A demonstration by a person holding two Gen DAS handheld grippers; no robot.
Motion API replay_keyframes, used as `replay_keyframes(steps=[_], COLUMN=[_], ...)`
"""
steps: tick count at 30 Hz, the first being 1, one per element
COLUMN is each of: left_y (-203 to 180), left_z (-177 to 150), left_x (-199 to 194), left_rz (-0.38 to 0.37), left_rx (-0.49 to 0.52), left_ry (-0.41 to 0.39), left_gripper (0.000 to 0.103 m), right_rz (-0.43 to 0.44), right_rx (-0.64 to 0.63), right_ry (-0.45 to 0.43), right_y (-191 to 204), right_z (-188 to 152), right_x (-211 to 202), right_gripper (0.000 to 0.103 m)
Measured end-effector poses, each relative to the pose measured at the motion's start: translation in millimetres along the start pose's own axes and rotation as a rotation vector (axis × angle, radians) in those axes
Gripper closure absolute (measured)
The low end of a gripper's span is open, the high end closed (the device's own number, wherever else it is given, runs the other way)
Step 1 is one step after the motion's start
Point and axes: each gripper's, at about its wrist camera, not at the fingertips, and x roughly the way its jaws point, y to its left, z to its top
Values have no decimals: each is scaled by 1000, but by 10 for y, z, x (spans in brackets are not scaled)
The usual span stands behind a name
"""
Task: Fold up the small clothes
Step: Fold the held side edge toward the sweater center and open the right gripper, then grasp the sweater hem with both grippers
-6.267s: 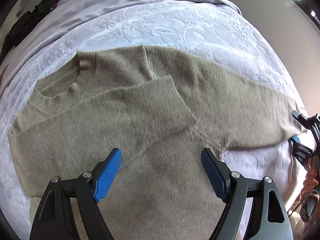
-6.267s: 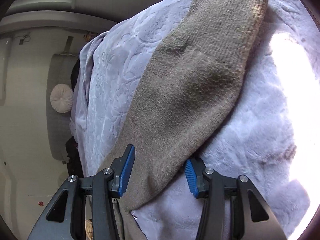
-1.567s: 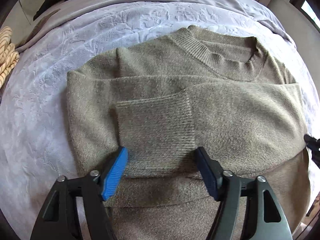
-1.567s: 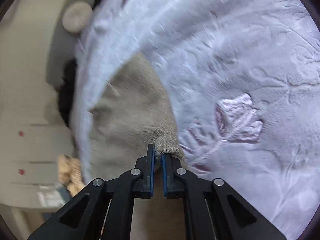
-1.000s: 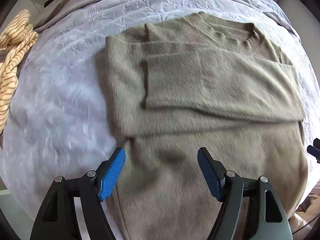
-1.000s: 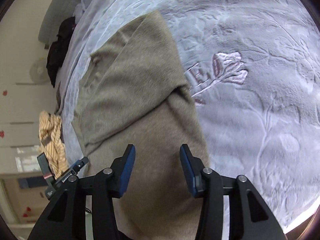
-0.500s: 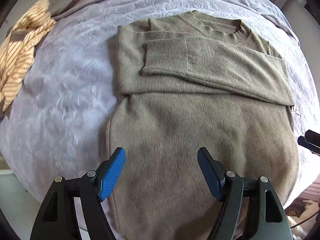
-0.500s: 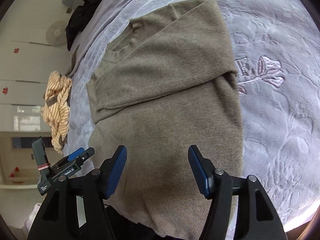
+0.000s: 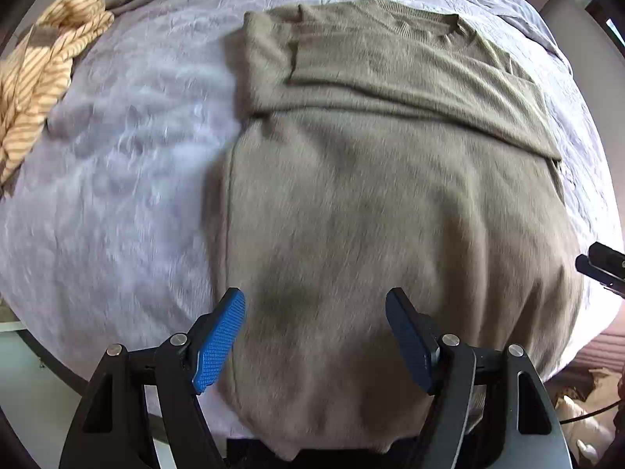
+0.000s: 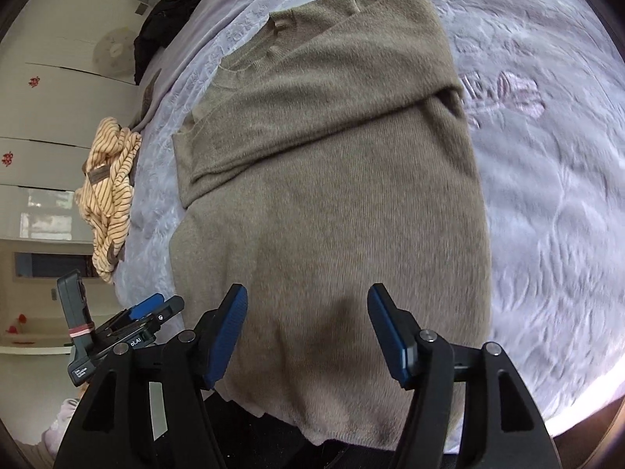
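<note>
An olive sweater (image 9: 390, 195) is lying flat on a pale purple blanket (image 9: 117, 179), both sleeves folded across its chest and its hem hanging over the near edge. The left gripper (image 9: 315, 336) is hovering above the lower body of the sweater, jaws standing wide apart and holding nothing. The right gripper (image 10: 308, 330) is doing the same with nothing between its pads. Only the right view is showing a black garment (image 10: 172, 4) beyond the collar; both are catching a striped cloth (image 10: 109, 191).
</note>
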Motion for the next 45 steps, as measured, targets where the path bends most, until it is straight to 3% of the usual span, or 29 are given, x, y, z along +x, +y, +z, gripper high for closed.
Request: replay_keyframes(steps=[8, 14, 29, 36, 45], left_y=[380, 646, 541, 507, 625], left_z=[-636, -1017, -1288, -1347, -1379], left_x=[-34, -52, 92, 364, 530], left_rz=[-59, -101, -272, -320, -415], left_rx=[-57, -118, -18, 3, -38], left_ry=[6, 14, 42, 79, 71], left_gripper=[27, 27, 27, 27, 20], right_rz=[-10, -10, -39, -71, 94], right_rx=[3, -19, 53, 105, 84], right_ry=[26, 10, -78, -92, -63], right_y=[165, 276, -304, -732, -1071], right_z=[-591, -973, -1680, -1699, -1491], right_x=[210, 208, -43, -30, 228], right_gripper=[35, 27, 21, 21, 19])
